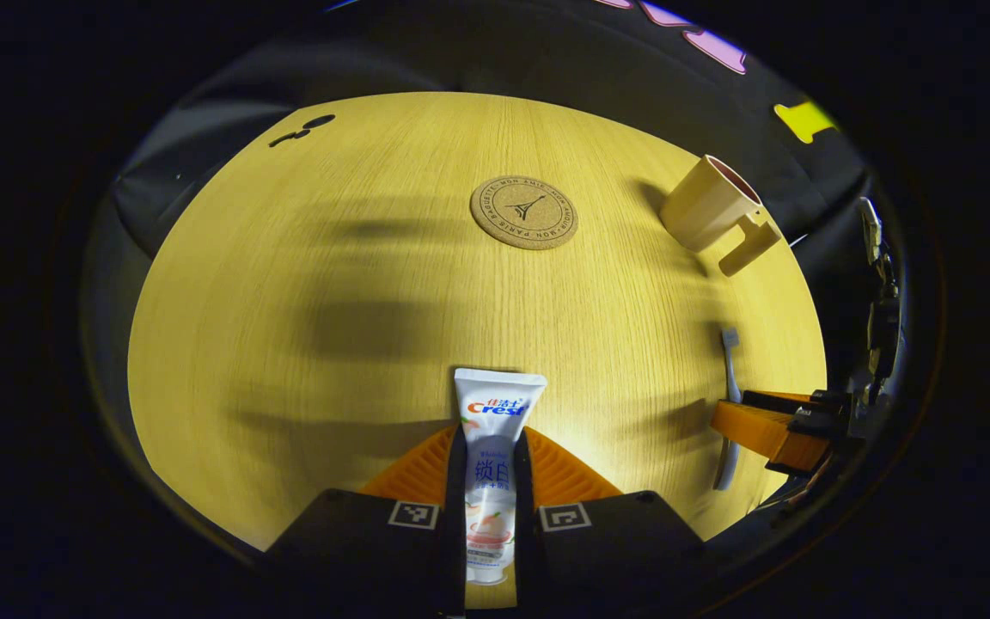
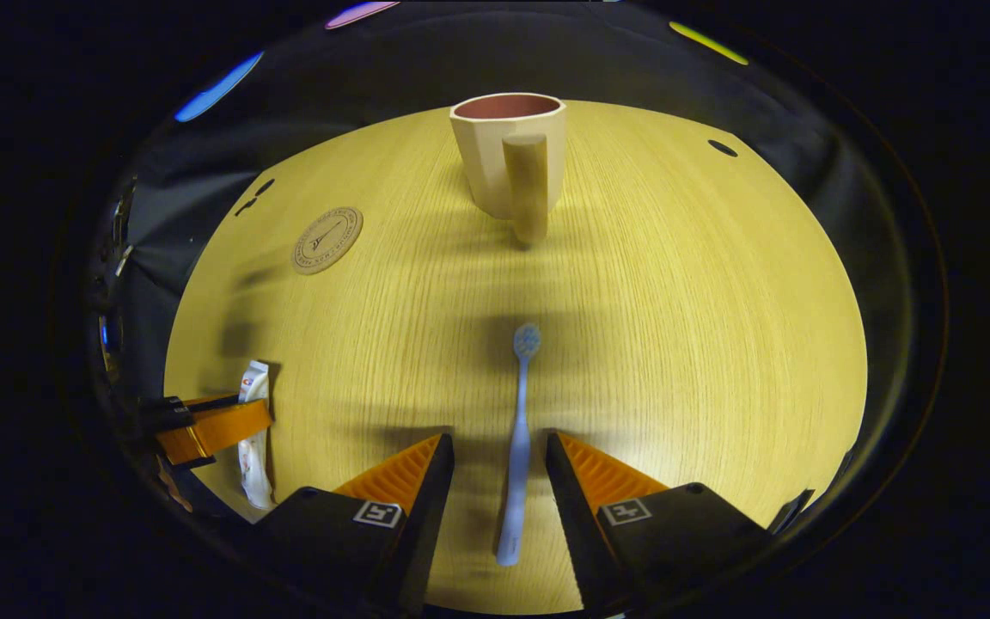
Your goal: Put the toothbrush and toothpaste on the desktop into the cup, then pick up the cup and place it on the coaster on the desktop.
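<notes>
— What have the tongs got right now?

— In my left gripper view, the left gripper (image 1: 490, 464) has its two fingers closed in against the sides of the toothpaste (image 1: 495, 447). The tube runs straight out between them, its flat crimped end pointing away from me over the desktop (image 1: 289, 301). From the right gripper view I see the same tube (image 2: 254, 430) at the near left edge of the desk, with that gripper's orange finger across it.

— And the right one?

— My right gripper (image 2: 499, 481) stands open, one finger on each side of the toothbrush (image 2: 519, 447), with a clear gap to the handle on both sides. The brush lies flat on the wood, head pointing away from me toward the cup. In the left gripper view the toothbrush (image 1: 729, 404) sits off to my right with the orange fingers of the right gripper just over its lower handle.

— Where's the cup?

— Beyond the brush head, well apart from it. The cup (image 2: 512, 155) stands upright on the desk, handle turned toward my right camera, and I can see no contents in its reddish inside. The left gripper view has it at far right (image 1: 710, 206).

— The coaster?

— The round cork coaster (image 1: 523, 212) lies flat straight ahead of the tube, well apart from it, left of the cup and bare. In the right gripper view it (image 2: 327, 240) is off to the left.
</notes>
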`<state>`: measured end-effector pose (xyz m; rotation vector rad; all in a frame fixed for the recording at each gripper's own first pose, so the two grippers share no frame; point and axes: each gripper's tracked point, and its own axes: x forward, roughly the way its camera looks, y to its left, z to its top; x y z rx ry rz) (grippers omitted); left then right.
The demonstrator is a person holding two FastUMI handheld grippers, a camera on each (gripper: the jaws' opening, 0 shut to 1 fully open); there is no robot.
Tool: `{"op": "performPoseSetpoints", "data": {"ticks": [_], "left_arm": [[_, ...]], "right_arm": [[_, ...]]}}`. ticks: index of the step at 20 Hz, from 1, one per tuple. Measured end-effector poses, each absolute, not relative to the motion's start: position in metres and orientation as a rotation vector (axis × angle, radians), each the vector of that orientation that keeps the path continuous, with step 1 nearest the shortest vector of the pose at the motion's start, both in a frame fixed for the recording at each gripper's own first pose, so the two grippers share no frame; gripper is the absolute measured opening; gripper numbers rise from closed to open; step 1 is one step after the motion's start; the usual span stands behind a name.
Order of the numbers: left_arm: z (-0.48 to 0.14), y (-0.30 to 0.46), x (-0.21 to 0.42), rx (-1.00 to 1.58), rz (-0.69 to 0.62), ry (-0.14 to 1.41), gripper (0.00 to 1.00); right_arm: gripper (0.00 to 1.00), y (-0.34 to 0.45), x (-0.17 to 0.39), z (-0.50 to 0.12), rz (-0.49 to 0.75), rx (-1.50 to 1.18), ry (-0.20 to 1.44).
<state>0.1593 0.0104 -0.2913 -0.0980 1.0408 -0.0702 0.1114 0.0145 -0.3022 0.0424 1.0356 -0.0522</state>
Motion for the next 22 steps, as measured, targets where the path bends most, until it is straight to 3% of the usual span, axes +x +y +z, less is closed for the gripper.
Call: {"op": "performPoseSetpoints", "data": {"ticks": [1,3,4,5,6,7,14,15,16,22], "left_arm": [[-0.292,0.011,0.158,-0.095,-0.070,1.044,0.28],[-0.292,0.011,0.159,-0.092,-0.067,1.046,0.29],[-0.292,0.011,0.159,-0.088,-0.064,1.050,0.28],[-0.292,0.011,0.159,-0.079,-0.061,1.053,0.28],[-0.292,0.010,0.159,-0.067,-0.057,1.058,0.29],[-0.293,0.011,0.159,-0.051,-0.052,1.058,0.29],[-0.294,0.010,0.159,0.010,-0.022,1.046,0.28],[-0.294,0.010,0.157,-0.012,-0.016,1.042,0.27],[-0.293,0.010,0.156,-0.030,-0.011,1.038,0.27],[-0.288,0.013,0.141,-0.157,0.010,0.994,0.25]], "right_arm": [[0.60,0.011,0.109,-0.303,-0.065,0.028,1.046],[0.31,0.003,0.111,-0.304,-0.091,0.024,1.061],[0.29,0.000,0.111,-0.305,-0.106,0.032,1.069],[0.15,0.001,0.109,-0.303,-0.105,0.049,1.081],[0.19,0.002,0.110,-0.304,-0.085,0.043,1.087],[0.11,0.001,0.110,-0.304,-0.064,0.039,1.091],[0.05,0.003,0.103,-0.293,0.121,0.033,1.020],[0.00,-0.001,0.102,-0.290,0.130,0.026,1.008],[0.05,-0.006,0.102,-0.285,0.130,0.025,0.991],[0.05,-0.007,0.110,-0.254,0.142,0.122,0.882]]}}
